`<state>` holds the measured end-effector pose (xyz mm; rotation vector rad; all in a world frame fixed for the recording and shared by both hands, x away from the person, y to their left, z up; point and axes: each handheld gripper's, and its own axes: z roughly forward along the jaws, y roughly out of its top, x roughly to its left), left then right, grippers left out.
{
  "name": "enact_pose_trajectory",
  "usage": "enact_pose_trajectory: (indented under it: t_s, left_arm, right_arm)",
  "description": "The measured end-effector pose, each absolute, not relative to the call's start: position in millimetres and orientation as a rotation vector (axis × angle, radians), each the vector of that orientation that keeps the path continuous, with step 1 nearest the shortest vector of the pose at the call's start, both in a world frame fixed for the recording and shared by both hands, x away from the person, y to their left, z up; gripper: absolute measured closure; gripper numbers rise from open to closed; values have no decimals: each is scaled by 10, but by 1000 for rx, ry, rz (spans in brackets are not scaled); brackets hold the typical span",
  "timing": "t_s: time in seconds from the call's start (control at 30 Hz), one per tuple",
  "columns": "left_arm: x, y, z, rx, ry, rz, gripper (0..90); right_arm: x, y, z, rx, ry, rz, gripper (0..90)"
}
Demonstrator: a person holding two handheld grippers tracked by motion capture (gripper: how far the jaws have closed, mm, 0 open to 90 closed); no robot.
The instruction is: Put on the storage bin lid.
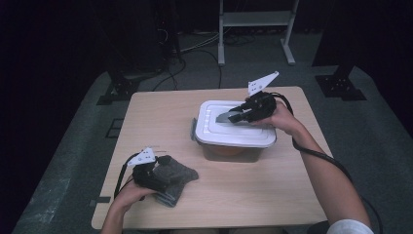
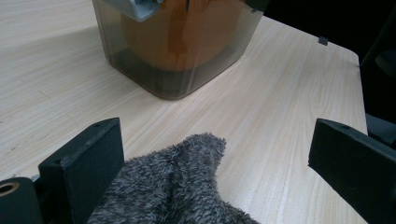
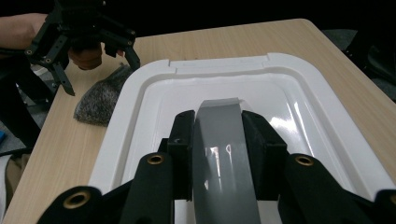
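Note:
A clear plastic box (image 1: 229,151) (image 2: 177,70) stands mid-table under a white lid (image 1: 243,134) (image 3: 289,102). Something orange (image 2: 196,32) shows through its wall. My right gripper (image 1: 234,117) (image 3: 218,128) is shut on the lid's grey handle (image 1: 224,117) (image 3: 219,154), one jaw on each side. A fuzzy grey cloth (image 1: 179,174) (image 2: 177,186) (image 3: 99,103) lies at the front left of the table. My left gripper (image 1: 163,170) (image 2: 217,140) sits low over the cloth, open wide, with the cloth's edge between its jaws and not clamped.
The wooden table (image 1: 272,195) has bare surface in front of and to the right of the box. A white metal stand (image 1: 255,24) and black cables (image 1: 195,48) lie on the floor beyond the far edge.

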<state>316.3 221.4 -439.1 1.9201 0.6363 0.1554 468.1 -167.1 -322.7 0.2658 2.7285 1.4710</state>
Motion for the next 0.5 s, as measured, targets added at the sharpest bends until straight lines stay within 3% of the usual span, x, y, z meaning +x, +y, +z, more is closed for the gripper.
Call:
enact_pose_trajectory:
  t_s: [0.5]
  left_arm:
    - [3159, 2230, -4395, 1920, 646, 157, 26]
  right_arm:
    - [4734, -1610, -3380, 238, 2758, 1465, 653]
